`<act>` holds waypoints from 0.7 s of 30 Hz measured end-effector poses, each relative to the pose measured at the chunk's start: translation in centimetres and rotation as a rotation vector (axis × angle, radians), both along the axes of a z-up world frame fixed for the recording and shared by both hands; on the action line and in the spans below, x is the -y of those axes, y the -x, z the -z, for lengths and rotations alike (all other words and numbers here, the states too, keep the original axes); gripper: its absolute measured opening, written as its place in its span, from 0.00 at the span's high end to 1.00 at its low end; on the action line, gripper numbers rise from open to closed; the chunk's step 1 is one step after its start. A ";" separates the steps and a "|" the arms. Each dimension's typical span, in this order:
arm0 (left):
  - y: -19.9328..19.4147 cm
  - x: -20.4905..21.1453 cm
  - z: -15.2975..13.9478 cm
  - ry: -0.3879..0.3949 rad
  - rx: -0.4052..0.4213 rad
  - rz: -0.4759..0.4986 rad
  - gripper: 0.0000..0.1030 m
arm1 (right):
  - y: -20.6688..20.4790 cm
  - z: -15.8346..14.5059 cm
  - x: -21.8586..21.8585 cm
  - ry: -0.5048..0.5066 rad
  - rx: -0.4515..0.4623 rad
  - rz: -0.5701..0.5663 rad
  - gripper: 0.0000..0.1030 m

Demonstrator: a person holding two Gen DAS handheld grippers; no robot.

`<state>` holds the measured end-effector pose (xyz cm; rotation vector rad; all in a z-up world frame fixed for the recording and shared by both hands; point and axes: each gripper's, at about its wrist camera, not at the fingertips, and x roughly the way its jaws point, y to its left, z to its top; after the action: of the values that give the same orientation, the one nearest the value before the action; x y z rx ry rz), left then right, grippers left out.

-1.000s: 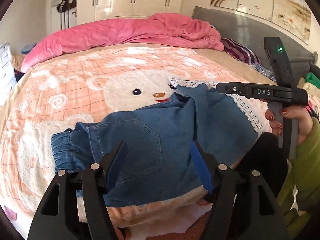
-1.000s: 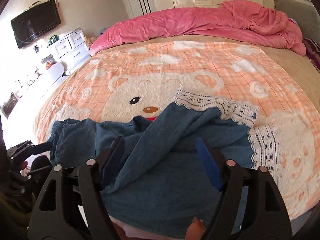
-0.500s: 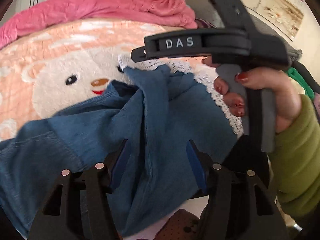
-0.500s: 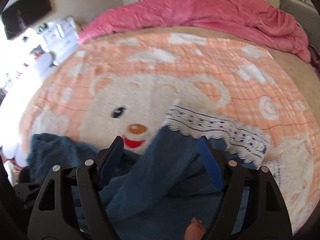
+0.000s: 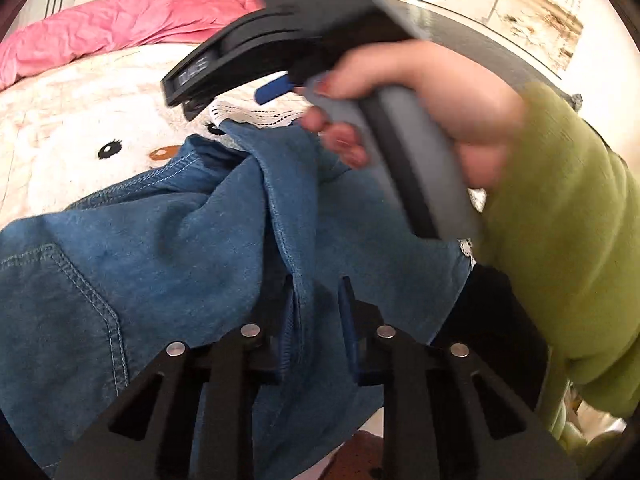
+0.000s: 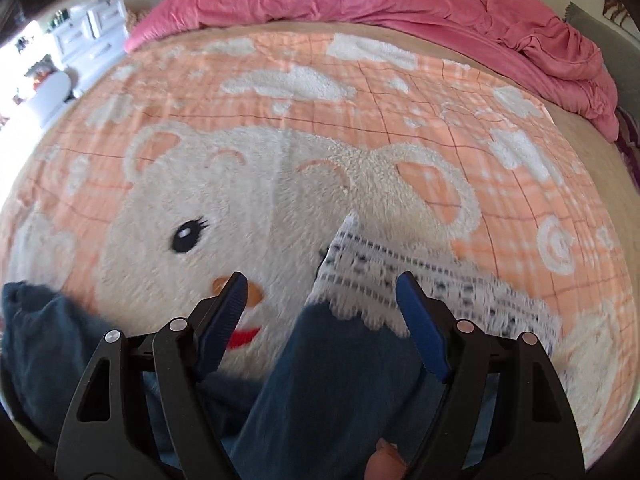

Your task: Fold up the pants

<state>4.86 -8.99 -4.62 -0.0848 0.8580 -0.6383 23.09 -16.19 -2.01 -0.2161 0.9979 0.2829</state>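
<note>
Blue denim pants (image 5: 168,248) with a white lace hem (image 6: 400,280) lie crumpled on the bear blanket (image 6: 280,184) at the bed's near edge. My left gripper (image 5: 316,304) is shut on a ridge of the denim near the middle of the pants. My right gripper (image 6: 320,304) is open, low over the pant leg (image 6: 332,380), its blue pads on either side of the lace hem. The right gripper also shows in the left wrist view (image 5: 288,40), held by a hand above the far end of the pants.
A pink duvet (image 6: 400,4) is bunched along the far side of the bed. A white dresser (image 6: 92,36) stands at the far left. A green sleeve (image 5: 560,240) fills the right of the left wrist view.
My left gripper has closed on a fold of denim. My right gripper has moved forward along the pant leg to the lace hem and stays open.
</note>
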 end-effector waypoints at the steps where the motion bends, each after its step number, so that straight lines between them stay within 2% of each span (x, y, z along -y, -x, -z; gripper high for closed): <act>1: 0.0 -0.1 0.0 0.005 -0.002 0.003 0.80 | -0.6 0.2 -0.1 0.016 0.004 0.014 0.32; 3: -0.1 -0.2 0.1 0.013 -0.011 0.007 0.80 | -1.5 0.7 -0.1 0.029 -0.007 0.029 0.35; 4: -0.3 -0.1 -0.1 0.012 -0.011 0.007 0.80 | -1.9 1.1 0.0 0.027 -0.021 0.035 0.45; 5: -0.3 -0.2 0.0 0.010 -0.011 0.008 0.80 | -2.4 1.8 0.2 0.027 -0.051 0.037 0.51; 7: -0.6 0.0 0.1 0.009 -0.013 0.008 0.80 | -2.7 2.7 0.9 0.041 -0.058 0.058 0.79; 8: -0.9 0.1 0.2 0.008 -0.016 0.008 0.80 | -2.5 2.6 1.2 0.028 -0.045 0.068 0.83; 9: -1.0 0.0 0.2 0.009 -0.017 0.006 0.80 | -2.3 2.3 1.9 -0.006 -0.035 0.084 0.92; 14: -1.4 -0.8 0.3 0.034 -0.025 -0.005 0.73 | 0.3 -0.3 6.0 -0.203 0.027 0.173 0.93; 17: -1.4 -1.0 0.2 0.034 -0.019 -0.006 0.73 | 2.1 -2.1 9.0 -0.333 0.040 0.214 0.93; 19: -1.5 -1.1 0.1 0.038 -0.021 0.000 0.81 | 3.6 -3.4 11.1 -0.391 0.065 0.241 0.93; 20: -1.5 -1.1 -0.1 0.032 -0.014 0.006 0.93 | 4.1 -3.9 11.9 -0.403 0.080 0.252 0.93; 21: -1.2 -1.1 -0.2 0.021 -0.004 0.012 0.96 | 4.8 -4.4 13.0 -0.416 0.097 0.269 0.93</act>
<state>6.10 -7.88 -4.45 -0.0997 0.8562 -0.6589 18.24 -29.14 2.39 0.2788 0.8401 0.2252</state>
